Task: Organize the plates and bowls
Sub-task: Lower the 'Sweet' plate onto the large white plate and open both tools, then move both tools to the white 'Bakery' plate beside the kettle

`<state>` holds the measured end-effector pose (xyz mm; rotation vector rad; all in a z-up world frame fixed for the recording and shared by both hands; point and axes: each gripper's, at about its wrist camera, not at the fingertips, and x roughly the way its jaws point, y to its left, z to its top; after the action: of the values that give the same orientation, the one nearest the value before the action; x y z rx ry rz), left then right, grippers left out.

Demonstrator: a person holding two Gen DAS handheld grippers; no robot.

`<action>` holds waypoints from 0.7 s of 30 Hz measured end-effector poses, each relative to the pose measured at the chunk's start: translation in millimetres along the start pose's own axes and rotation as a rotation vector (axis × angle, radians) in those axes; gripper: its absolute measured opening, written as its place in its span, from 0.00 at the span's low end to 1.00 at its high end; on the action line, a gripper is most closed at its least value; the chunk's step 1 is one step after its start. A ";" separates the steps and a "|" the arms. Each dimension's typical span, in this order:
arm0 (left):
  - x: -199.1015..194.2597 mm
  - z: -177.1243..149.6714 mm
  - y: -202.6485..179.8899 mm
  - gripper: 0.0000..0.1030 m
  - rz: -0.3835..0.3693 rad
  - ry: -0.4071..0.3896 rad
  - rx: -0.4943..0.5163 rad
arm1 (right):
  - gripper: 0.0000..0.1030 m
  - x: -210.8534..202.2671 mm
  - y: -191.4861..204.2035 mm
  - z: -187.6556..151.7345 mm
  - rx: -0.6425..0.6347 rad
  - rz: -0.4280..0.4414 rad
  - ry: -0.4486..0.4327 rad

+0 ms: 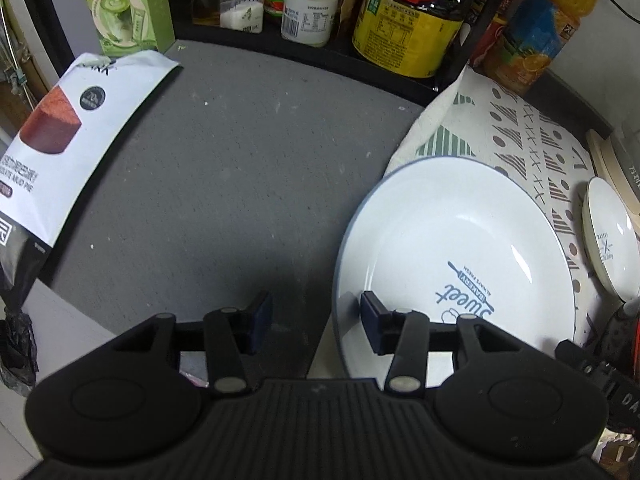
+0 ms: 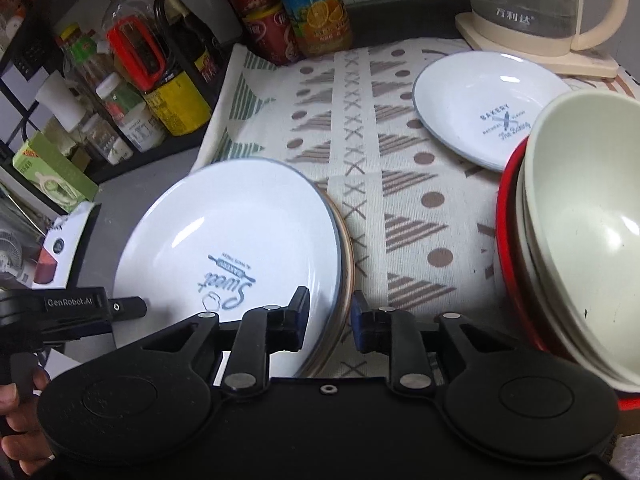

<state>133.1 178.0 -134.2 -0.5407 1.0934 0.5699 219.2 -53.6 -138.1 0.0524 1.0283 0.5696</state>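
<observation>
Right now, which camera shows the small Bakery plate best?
The right wrist view: the small plate shows nearly whole, print readable, beside the stacked bowls. The left wrist view catches it only as a sliver at the right edge.

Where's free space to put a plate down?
Bare grey counter between the snack bag and big plate. Patterned cloth is free between big plate and small plate. Crowded: bottle rack behind, stacked bowls at right.

Both tongs [image 1: 316, 322] [image 2: 330, 318] parted, low, level.
</observation>
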 end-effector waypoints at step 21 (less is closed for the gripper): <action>-11.7 19.4 -11.9 0.45 -0.127 0.014 0.026 | 0.50 -14.0 8.3 18.6 0.018 -0.018 -0.071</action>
<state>149.8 180.1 -114.9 -0.5879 1.0696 0.4412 225.5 -49.1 -114.7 0.0785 0.9639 0.5389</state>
